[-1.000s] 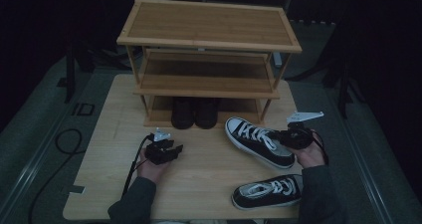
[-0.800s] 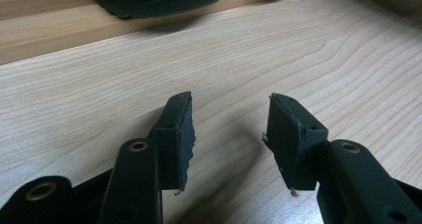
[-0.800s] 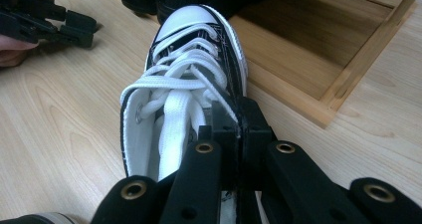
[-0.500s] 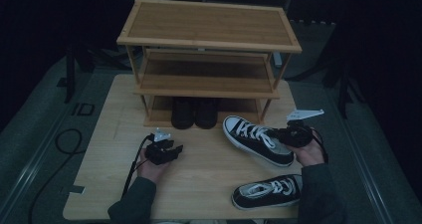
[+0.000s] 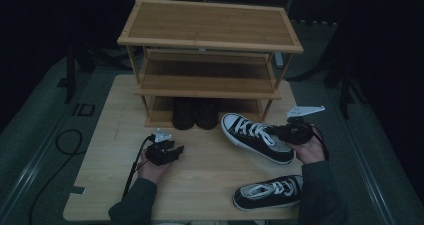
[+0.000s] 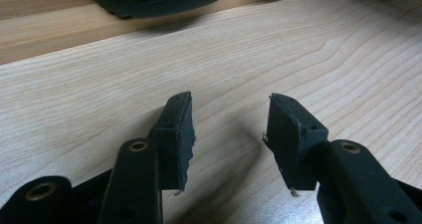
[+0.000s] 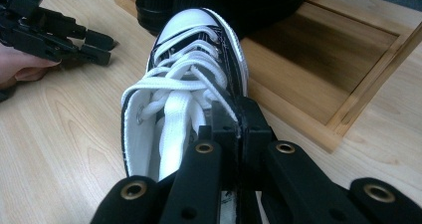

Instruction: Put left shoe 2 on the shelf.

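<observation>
right now the right gripper (image 5: 295,131) has its jaws clamped tight on the side wall of a black sneaker (image 5: 256,136) with white laces, near its heel, and that shoe sits toward the right edge of the desk (image 5: 107,150), its white toe pointing at the wooden shoe rack (image 5: 210,35) along the far edge. over toward the left of the near edge, the left gripper (image 5: 167,150) hangs low over bare wood with its jaws standing apart and nothing between them. a second sneaker (image 5: 267,191) lies by the near right corner, and a pair of black boots (image 5: 195,112) stands on the rack's bottom shelf.
</observation>
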`<state>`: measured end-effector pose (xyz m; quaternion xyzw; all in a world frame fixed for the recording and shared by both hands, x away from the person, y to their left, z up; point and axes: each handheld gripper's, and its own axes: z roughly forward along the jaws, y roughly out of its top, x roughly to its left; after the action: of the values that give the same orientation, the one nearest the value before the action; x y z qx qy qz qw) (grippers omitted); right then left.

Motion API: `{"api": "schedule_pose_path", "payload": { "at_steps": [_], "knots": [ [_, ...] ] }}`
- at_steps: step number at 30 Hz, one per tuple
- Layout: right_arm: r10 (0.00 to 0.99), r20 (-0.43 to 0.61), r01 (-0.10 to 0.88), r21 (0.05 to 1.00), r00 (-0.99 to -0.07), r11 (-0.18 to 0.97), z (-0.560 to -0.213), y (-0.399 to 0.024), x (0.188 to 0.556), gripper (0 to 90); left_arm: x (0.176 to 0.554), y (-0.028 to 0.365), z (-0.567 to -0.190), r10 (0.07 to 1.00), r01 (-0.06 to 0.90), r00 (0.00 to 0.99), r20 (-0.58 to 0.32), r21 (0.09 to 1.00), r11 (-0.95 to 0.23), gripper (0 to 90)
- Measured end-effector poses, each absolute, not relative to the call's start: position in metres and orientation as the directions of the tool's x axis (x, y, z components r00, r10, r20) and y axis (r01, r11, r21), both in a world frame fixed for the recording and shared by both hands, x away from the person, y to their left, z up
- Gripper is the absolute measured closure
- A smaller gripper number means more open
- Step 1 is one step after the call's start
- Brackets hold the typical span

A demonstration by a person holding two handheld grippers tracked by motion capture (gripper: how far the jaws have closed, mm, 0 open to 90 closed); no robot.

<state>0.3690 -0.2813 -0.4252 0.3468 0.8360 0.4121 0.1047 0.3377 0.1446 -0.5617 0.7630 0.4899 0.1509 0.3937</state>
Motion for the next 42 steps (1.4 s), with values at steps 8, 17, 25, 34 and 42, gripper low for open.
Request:
{"api": "schedule_pose_path", "payload": {
  "at_steps": [8,17,25,34,42],
  "knots": [
    [0.652,0.12,0.485,0.77,-0.748,0.415,-0.418,-0.278,0.372,88.2,0.338,0.145,-0.562,0.866,0.63,0.474,-0.157,0.748,-0.209,53.5],
    [0.636,0.122,0.467,0.784,-0.762,0.41,-0.407,-0.275,0.374,88.3,0.338,0.145,-0.562,0.866,0.63,0.475,-0.157,0.748,-0.209,53.5],
    [0.623,0.121,0.453,0.792,-0.773,0.409,-0.398,-0.269,0.375,88.3,0.338,0.145,-0.562,0.866,0.631,0.475,-0.159,0.748,-0.208,53.5],
    [0.601,0.131,0.441,0.802,-0.788,0.403,-0.389,-0.265,0.376,88.3,0.338,0.145,-0.562,0.866,0.63,0.475,-0.159,0.748,-0.208,53.5],
    [0.568,0.146,0.422,0.819,-0.81,0.39,-0.374,-0.26,0.377,88.3,0.338,0.145,-0.562,0.866,0.629,0.474,-0.158,0.749,-0.208,53.5]
  ]
}}
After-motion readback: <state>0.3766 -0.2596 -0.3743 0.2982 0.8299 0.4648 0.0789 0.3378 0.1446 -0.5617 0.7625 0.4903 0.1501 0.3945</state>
